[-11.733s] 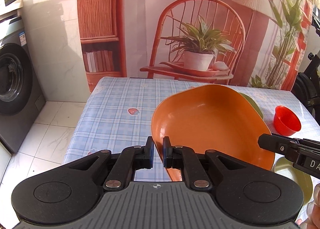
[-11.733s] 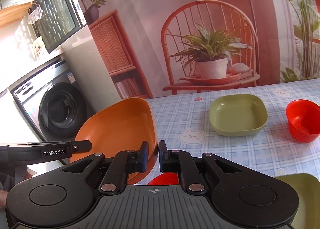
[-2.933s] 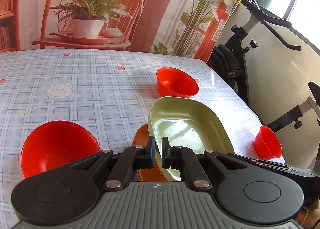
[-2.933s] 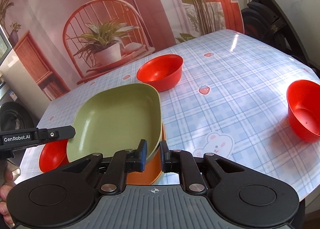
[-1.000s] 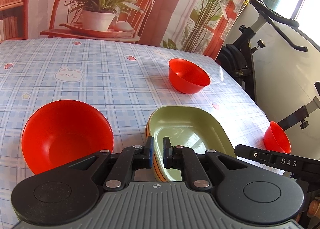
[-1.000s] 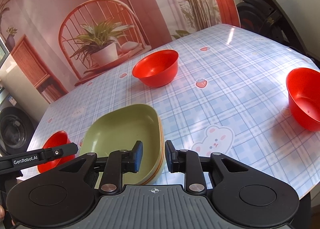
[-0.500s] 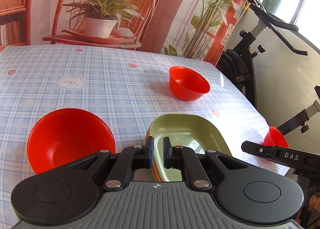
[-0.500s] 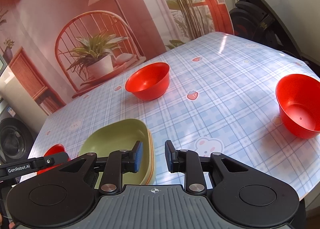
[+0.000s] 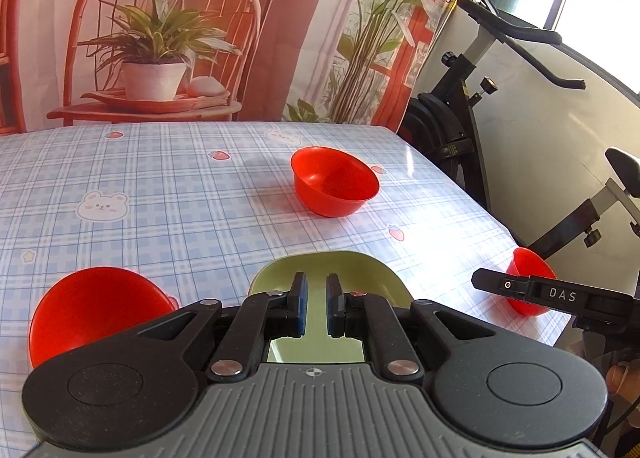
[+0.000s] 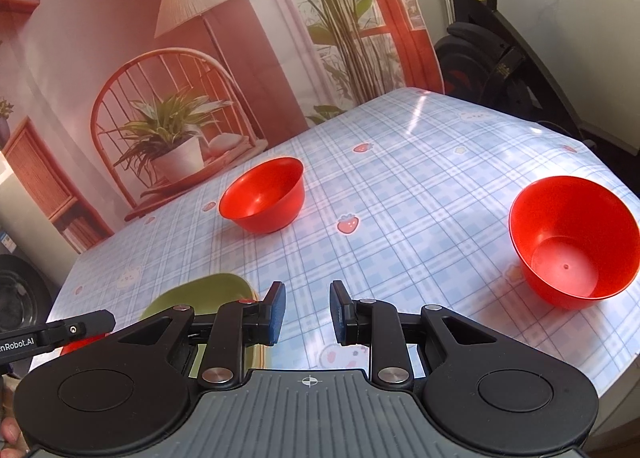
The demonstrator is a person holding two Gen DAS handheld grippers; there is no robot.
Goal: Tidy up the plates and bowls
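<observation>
A green square plate (image 9: 332, 266) lies on the table near the front edge; it also shows in the right wrist view (image 10: 200, 294). My left gripper (image 9: 313, 304) hovers over it, open with a narrow gap and empty. My right gripper (image 10: 306, 310) is open and empty, to the right of the plate. One red bowl (image 9: 334, 186) stands mid-table, also in the right wrist view (image 10: 264, 200). A second red bowl (image 9: 96, 314) sits at the left. A third red bowl (image 10: 572, 246) is at the right edge, also in the left wrist view (image 9: 528, 270).
The table carries a blue checked cloth (image 9: 160, 186). An exercise bike (image 9: 472, 118) stands beyond the table's right side. A printed backdrop with a chair and plant (image 9: 160, 42) hangs behind the table. The other gripper's arm (image 9: 552, 294) reaches in at the right.
Both grippers have let go of the green plate and pulled back and up from it. The left jaws opened slightly; the right jaws opened wider and swung right.
</observation>
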